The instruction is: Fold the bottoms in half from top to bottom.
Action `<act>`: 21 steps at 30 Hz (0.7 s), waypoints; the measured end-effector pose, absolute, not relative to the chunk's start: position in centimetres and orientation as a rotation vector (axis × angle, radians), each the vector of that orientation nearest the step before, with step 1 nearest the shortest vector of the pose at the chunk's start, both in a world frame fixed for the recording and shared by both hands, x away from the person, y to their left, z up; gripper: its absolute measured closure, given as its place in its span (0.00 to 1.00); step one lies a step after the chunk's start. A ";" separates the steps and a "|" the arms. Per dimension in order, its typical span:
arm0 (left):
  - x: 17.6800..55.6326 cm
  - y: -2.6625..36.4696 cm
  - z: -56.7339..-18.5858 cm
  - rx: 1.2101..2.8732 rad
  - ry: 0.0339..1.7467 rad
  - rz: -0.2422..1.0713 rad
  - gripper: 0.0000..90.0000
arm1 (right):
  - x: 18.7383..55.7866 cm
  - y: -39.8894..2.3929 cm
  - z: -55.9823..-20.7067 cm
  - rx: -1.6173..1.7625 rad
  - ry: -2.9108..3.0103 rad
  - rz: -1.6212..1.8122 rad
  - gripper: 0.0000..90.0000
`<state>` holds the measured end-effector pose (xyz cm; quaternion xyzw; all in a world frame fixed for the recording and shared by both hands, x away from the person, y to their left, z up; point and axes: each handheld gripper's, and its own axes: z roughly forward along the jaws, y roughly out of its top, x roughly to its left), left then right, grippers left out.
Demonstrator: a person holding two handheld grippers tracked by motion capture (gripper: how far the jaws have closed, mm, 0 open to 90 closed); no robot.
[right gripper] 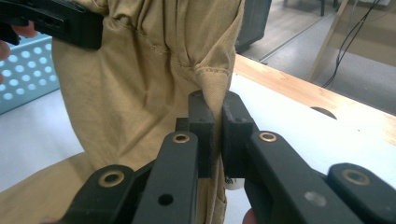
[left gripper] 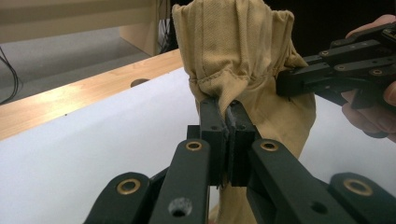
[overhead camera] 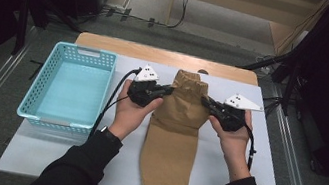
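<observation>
A tan pair of trousers (overhead camera: 173, 134) lies folded lengthwise on the white table cover, its elastic waistband (overhead camera: 190, 79) lifted at the far end. My left gripper (overhead camera: 169, 90) is shut on the waistband's left edge; in the left gripper view (left gripper: 225, 112) its pads pinch the gathered hem of the tan cloth (left gripper: 238, 56). My right gripper (overhead camera: 205, 102) is shut on the right edge, and in the right gripper view (right gripper: 217, 109) a fold of the cloth (right gripper: 140, 84) sits clamped between the pads. The other gripper shows across the cloth in each gripper view.
A light blue plastic basket (overhead camera: 49, 88) stands at the left of the table, holding nothing. The wooden table edge (overhead camera: 124, 48) runs along the far side, with floor cables beyond. White cover (overhead camera: 216, 177) lies bare to the right of the trouser legs.
</observation>
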<state>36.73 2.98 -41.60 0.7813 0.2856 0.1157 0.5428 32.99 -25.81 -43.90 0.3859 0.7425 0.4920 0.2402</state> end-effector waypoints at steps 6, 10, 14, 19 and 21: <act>35.3 3.2 -42.0 1.855 0.657 0.252 0.98 | 31.3 -25.8 -44.3 1.044 2.025 1.353 0.92; 34.3 3.4 -42.4 1.849 0.649 0.243 0.98 | 30.2 -25.8 -44.7 1.034 2.026 1.354 0.92; 33.2 3.6 -42.9 1.856 0.635 0.240 0.98 | 29.1 -25.6 -45.3 1.020 2.025 1.359 0.91; 31.8 4.0 -43.6 1.855 0.624 0.214 0.97 | 27.7 -25.3 -46.1 0.996 2.027 1.364 0.91; 31.2 4.2 -44.0 1.853 0.622 0.204 0.97 | 27.1 -25.2 -46.4 0.990 2.032 1.365 0.90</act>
